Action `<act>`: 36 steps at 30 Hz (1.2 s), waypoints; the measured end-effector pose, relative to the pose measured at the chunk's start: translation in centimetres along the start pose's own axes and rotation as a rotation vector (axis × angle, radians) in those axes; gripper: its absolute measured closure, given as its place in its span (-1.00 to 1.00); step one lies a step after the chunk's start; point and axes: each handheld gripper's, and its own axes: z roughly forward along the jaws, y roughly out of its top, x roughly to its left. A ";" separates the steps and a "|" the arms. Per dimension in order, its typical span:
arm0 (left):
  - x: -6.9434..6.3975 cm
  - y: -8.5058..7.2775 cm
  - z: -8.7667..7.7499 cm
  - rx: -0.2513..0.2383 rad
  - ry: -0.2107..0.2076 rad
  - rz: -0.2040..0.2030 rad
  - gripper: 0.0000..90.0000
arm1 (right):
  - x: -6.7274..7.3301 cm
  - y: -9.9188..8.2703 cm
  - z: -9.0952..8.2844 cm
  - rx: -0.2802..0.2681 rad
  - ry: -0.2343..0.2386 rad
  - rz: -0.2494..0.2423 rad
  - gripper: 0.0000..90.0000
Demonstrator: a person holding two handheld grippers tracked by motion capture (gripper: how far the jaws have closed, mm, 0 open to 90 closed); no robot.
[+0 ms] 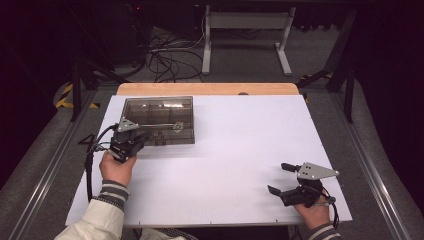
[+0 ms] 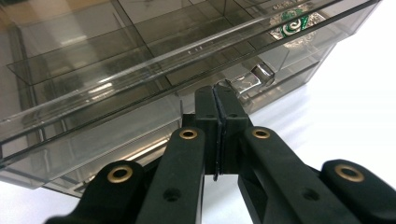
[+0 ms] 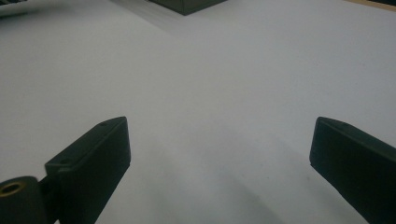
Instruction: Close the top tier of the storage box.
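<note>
A smoky clear plastic compartment box [image 1: 159,112] lies at the far left of the white table [image 1: 240,145]. Its lid sits slightly raised over the dividers in the left gripper view, box [image 2: 116,60]. My left gripper [image 1: 145,136] is shut, its tips [image 2: 218,91] against the box's front edge beside a clear latch [image 2: 261,74]. Whether a thin tab is pinched between the jaws I cannot tell. A green spiral-marked item [image 2: 292,25] lies inside a far compartment. My right gripper [image 1: 278,177] rests open near the table's front right with nothing between its jaws [image 3: 219,135].
A wooden strip [image 1: 207,88] borders the table's far edge. Beyond it on the floor stand a white frame [image 1: 247,30] and loose cables [image 1: 170,55]. The box's corner [image 3: 187,4] shows far ahead in the right gripper view.
</note>
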 end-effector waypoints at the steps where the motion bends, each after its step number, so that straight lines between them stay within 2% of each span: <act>1: 0.0 0.0 0.1 -0.002 0.005 0.002 0.98 | 0.0 0.0 0.0 0.000 0.000 0.000 -0.87; 8: 0.1 0.1 0.6 -0.010 0.031 -0.005 0.98 | 0.0 0.0 0.0 0.000 0.001 0.000 -0.87; 17: 0.2 0.2 0.7 -0.014 0.016 -0.020 0.99 | 0.0 0.1 0.1 0.000 0.004 -0.005 -0.87; 29: 0.1 0.3 0.7 -0.007 0.020 -0.020 0.99 | 0.0 0.3 0.3 -0.003 0.013 -0.006 -0.87; 32: 0.0 0.4 0.3 -0.010 0.025 -0.014 0.90 | 0.0 0.3 0.4 -0.002 0.015 -0.008 -0.87; 36: -0.2 0.7 -0.6 -0.030 0.003 -0.009 0.83 | -0.1 0.3 0.4 -0.005 0.015 -0.009 -0.87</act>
